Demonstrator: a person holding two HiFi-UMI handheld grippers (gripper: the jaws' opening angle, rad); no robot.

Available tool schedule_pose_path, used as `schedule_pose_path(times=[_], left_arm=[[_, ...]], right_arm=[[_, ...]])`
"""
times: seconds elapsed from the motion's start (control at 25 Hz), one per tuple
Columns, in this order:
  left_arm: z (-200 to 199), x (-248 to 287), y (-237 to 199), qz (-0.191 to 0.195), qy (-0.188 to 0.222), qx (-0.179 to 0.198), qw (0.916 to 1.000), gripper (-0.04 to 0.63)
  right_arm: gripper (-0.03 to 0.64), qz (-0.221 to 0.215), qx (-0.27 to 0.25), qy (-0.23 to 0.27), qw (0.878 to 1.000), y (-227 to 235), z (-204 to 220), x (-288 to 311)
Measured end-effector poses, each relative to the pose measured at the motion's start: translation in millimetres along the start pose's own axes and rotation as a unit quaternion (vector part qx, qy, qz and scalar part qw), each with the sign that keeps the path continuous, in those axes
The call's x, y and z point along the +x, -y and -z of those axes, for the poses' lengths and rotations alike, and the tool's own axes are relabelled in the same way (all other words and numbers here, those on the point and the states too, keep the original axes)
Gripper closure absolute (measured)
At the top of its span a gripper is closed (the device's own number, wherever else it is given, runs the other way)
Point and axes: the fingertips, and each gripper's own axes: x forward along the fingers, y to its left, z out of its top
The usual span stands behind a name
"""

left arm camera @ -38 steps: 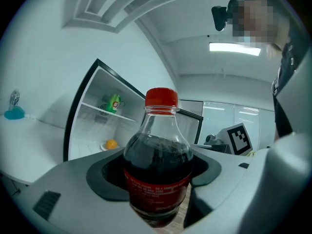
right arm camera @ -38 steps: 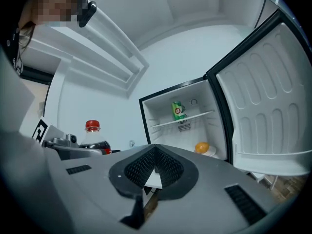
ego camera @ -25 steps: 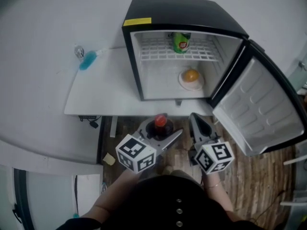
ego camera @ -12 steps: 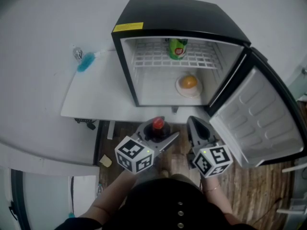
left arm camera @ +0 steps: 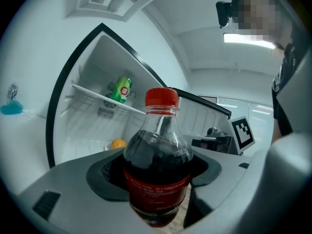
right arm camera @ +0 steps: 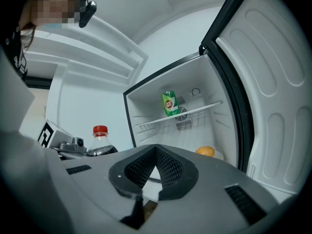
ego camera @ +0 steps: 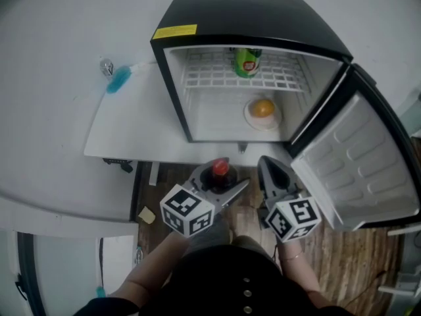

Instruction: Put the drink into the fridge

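A dark cola bottle (left arm camera: 157,174) with a red cap (ego camera: 220,168) stands upright between the jaws of my left gripper (ego camera: 220,182), which is shut on it, below the table's front edge. The small black fridge (ego camera: 263,25) stands on the table with its door (ego camera: 362,163) swung open to the right. My right gripper (ego camera: 270,174) is beside the left one, its jaws shut with nothing between them (right arm camera: 148,172). The bottle also shows at the left of the right gripper view (right arm camera: 101,140).
Inside the fridge a green can (ego camera: 248,60) stands on the wire shelf (ego camera: 217,74) and an orange on a plate (ego camera: 263,108) lies on the floor. A blue brush (ego camera: 120,81) lies on the white table (ego camera: 131,130). Wooden floor is below.
The view has shifted slightly; both grippers keep the same pose in front of the open fridge, with the bottle still held.
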Motion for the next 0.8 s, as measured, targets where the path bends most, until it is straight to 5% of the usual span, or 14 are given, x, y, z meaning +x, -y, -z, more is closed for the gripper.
schedule_pose_path(times=[0.8], left_arm=[[-7,10,-48,0.0,-0.028,0.012,0.9995,0.267]], right_arm=[[0.614,0.003,-0.011,-0.026,1.0,-5,2,46]])
